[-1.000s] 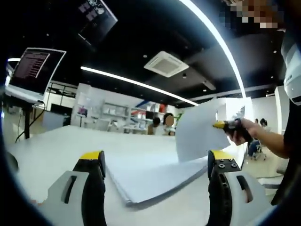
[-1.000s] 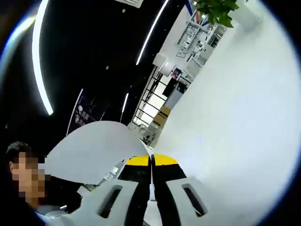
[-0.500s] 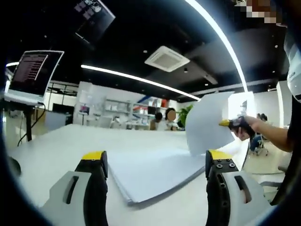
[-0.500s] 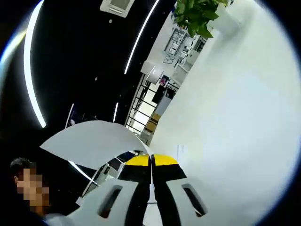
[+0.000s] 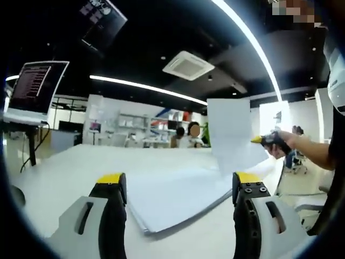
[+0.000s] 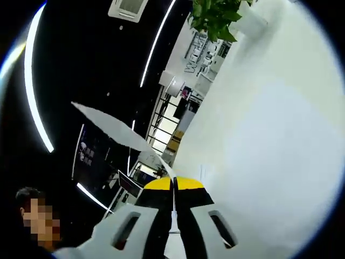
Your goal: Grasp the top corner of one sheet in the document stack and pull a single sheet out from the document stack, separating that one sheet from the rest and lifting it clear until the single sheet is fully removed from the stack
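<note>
I hold one sheet up by its corner.

My right gripper (image 6: 173, 183) is pinched tight on the sheet (image 5: 233, 132), which hangs far right above the document stack (image 5: 178, 197) on the table (image 5: 64, 167). It could slip out if I shake it, since I only hold a small bit. The sheet is white, thin and bendy. My left gripper (image 5: 178, 186) is wide open and holds nothing, near the stack.

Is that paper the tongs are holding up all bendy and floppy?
Probably floppy: the sheet, pinched at one corner by the right tongs, curves in the right gripper view. Likely very light, since that corner pinch alone holds it above the stack.
</note>
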Demonstrator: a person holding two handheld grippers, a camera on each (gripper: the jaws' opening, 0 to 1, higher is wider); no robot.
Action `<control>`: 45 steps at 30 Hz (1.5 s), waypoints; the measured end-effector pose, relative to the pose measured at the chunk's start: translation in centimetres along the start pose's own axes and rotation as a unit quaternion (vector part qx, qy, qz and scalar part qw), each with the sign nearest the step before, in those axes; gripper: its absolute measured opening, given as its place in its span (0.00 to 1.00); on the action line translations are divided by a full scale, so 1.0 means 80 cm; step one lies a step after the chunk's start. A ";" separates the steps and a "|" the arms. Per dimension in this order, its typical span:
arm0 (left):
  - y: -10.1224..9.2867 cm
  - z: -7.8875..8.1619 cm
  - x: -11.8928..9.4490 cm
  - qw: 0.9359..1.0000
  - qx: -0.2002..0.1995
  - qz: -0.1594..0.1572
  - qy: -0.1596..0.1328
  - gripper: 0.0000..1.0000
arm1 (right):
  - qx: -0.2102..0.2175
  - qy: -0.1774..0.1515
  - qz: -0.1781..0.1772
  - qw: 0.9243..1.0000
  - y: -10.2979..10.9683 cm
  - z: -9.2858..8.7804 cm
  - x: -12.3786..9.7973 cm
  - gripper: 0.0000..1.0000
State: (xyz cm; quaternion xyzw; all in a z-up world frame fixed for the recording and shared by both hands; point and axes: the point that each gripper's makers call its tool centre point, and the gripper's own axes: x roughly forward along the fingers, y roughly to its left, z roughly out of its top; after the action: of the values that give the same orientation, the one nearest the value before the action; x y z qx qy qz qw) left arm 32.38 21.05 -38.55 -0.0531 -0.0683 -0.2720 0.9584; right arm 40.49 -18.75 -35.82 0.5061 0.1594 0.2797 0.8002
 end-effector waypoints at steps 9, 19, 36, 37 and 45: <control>0.005 -0.002 -0.002 0.998 0.065 0.010 0.024 0.75 | -0.009 0.011 0.011 1.000 -0.001 0.027 -0.019 0.02; 0.008 -0.010 -0.001 0.998 0.040 0.021 0.048 0.73 | -0.071 0.110 -0.129 0.983 -0.106 0.016 -0.059 0.02; 0.007 -0.038 0.000 0.996 0.004 0.009 0.089 0.73 | -0.224 0.046 -0.209 0.951 -0.136 0.022 -0.061 0.02; 0.007 -0.037 0.000 0.996 0.004 0.009 0.089 0.73 | -0.238 0.040 -0.207 0.948 -0.133 0.026 -0.061 0.02; 0.007 -0.034 0.000 0.996 0.000 0.009 0.084 0.72 | -0.317 0.028 -0.176 0.932 -0.104 0.039 -0.050 0.06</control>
State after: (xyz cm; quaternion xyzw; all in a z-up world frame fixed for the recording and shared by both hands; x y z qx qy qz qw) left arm 32.97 21.15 -41.26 -0.0309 0.0128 -0.2671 0.9631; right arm 41.39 -26.15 -42.05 0.1818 0.1713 0.1847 0.9505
